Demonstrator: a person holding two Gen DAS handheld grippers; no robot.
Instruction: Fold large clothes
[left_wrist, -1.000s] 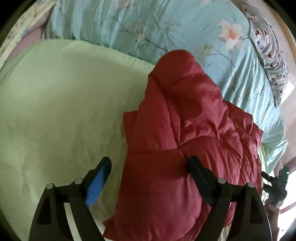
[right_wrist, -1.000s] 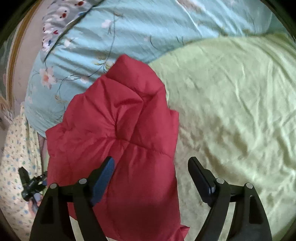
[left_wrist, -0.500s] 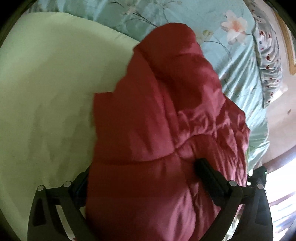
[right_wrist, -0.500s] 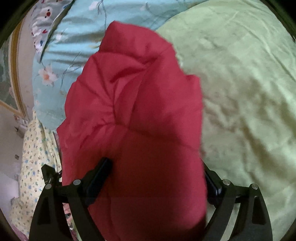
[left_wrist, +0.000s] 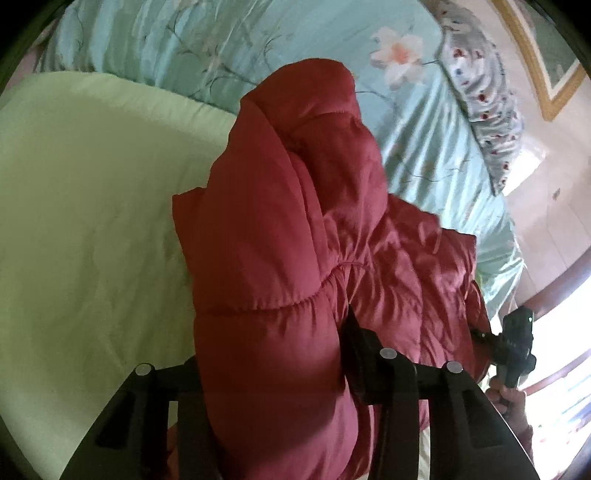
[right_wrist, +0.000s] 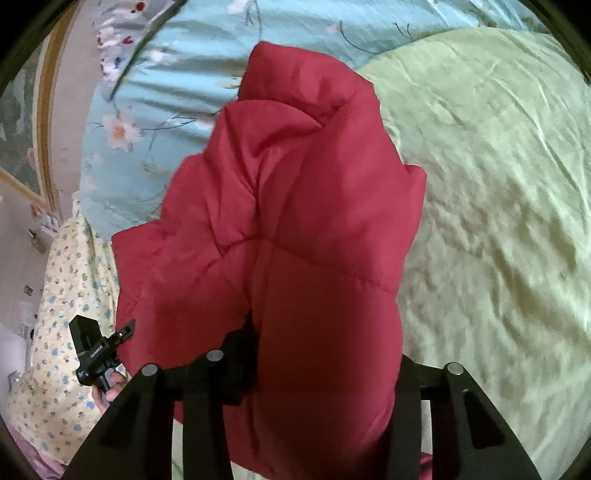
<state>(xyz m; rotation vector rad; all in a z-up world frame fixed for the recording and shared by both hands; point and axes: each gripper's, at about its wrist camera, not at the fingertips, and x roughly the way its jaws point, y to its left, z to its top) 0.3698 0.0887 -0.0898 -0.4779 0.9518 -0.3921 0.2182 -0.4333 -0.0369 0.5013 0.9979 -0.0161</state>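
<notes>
A red puffy jacket (left_wrist: 295, 229) lies in a thick folded bundle on a pale green blanket (left_wrist: 85, 221). My left gripper (left_wrist: 273, 354) is shut on the near end of the jacket, with the padding bulging between its jaws. The same jacket (right_wrist: 295, 221) fills the right wrist view, and my right gripper (right_wrist: 325, 354) is shut on its near end from the other side. The fingertips of both grippers are mostly buried in the fabric. Each gripper shows small at the edge of the other's view.
A light blue floral duvet (left_wrist: 229, 40) lies beyond the jacket, with a grey patterned pillow (left_wrist: 480, 96) at the far right. A yellow patterned sheet (right_wrist: 62, 332) hangs at the left in the right wrist view. A framed picture (left_wrist: 543, 48) hangs on the wall.
Both grippers have moved in from open beside the jacket and shut on its near end. The jacket bundle now bulges up between the jaws.
</notes>
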